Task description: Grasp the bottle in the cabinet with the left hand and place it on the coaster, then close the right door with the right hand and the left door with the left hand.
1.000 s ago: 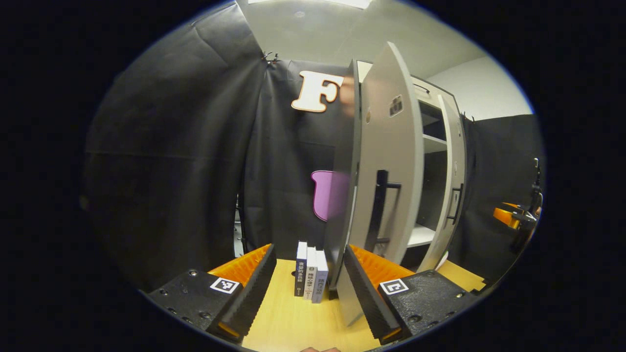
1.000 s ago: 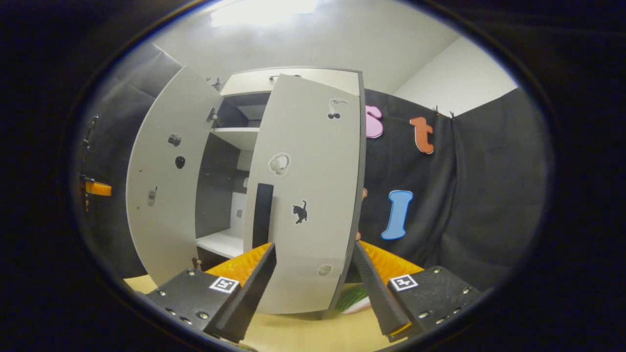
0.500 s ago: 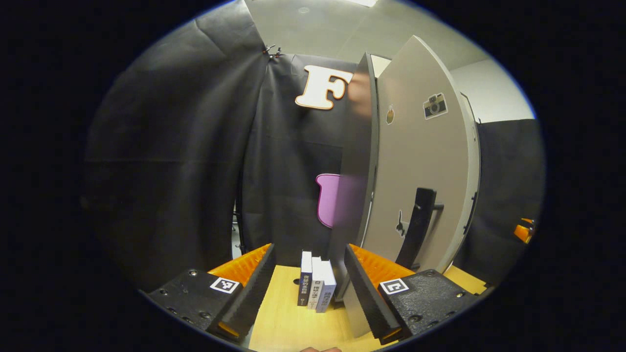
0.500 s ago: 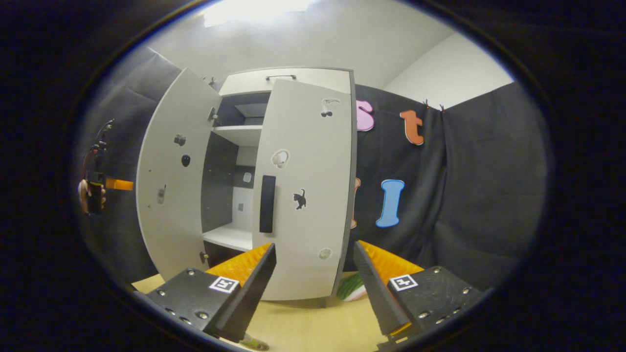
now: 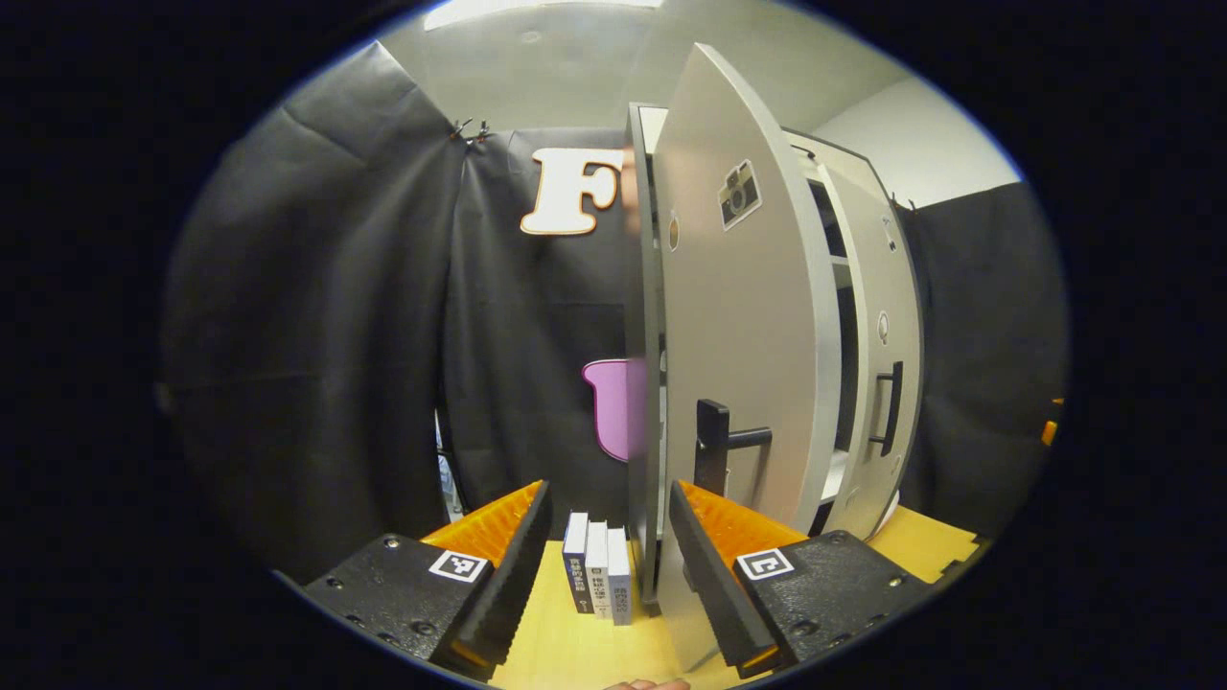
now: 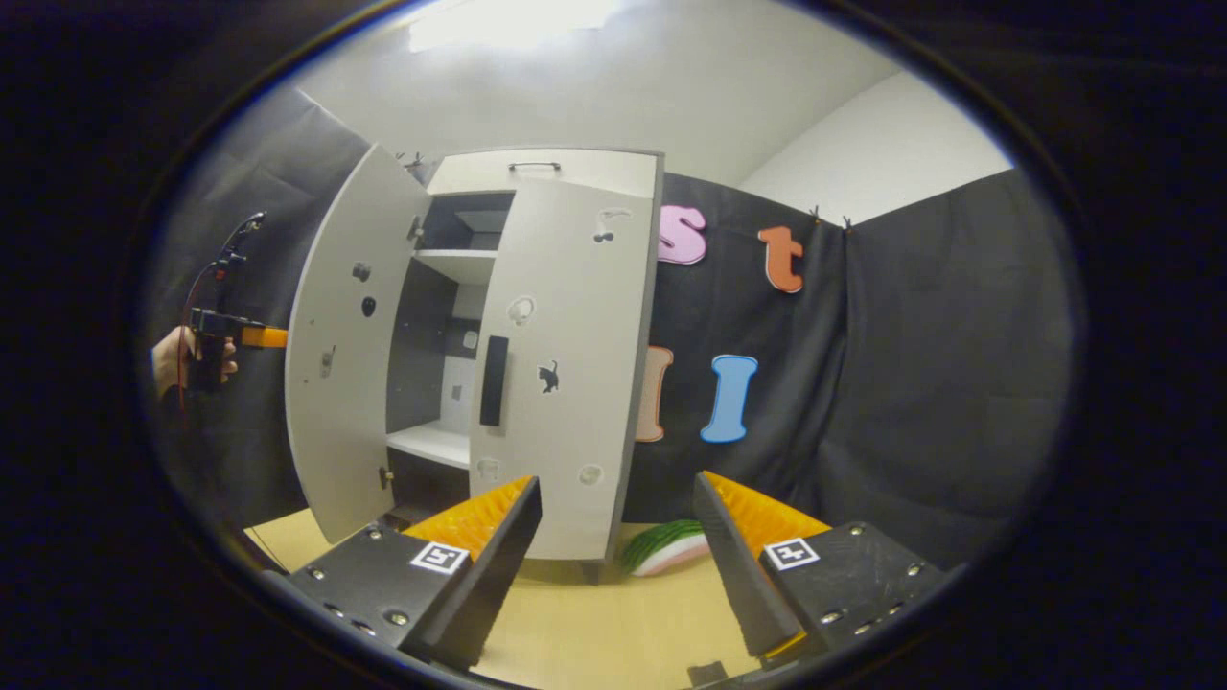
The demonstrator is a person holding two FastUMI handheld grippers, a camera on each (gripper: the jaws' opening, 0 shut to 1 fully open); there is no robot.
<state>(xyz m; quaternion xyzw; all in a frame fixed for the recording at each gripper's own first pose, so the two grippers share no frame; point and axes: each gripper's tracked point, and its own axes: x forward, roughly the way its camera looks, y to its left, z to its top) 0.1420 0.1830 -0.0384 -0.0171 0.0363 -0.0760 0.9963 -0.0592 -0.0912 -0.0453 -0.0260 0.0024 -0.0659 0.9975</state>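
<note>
My left gripper [image 5: 606, 575] is open, empty; left door [image 5: 743, 316] stands edge-on just right of centre, handle [image 5: 714, 450] upright; right gripper [image 6: 618, 565] open too, well back from right door [image 6: 575, 383].

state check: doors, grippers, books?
Left door: open, swung wide.
Right door: ajar, nearly shut.
Left gripper: open, empty.
Right gripper: open, empty.
Books: upright, side by side on the table.
</note>
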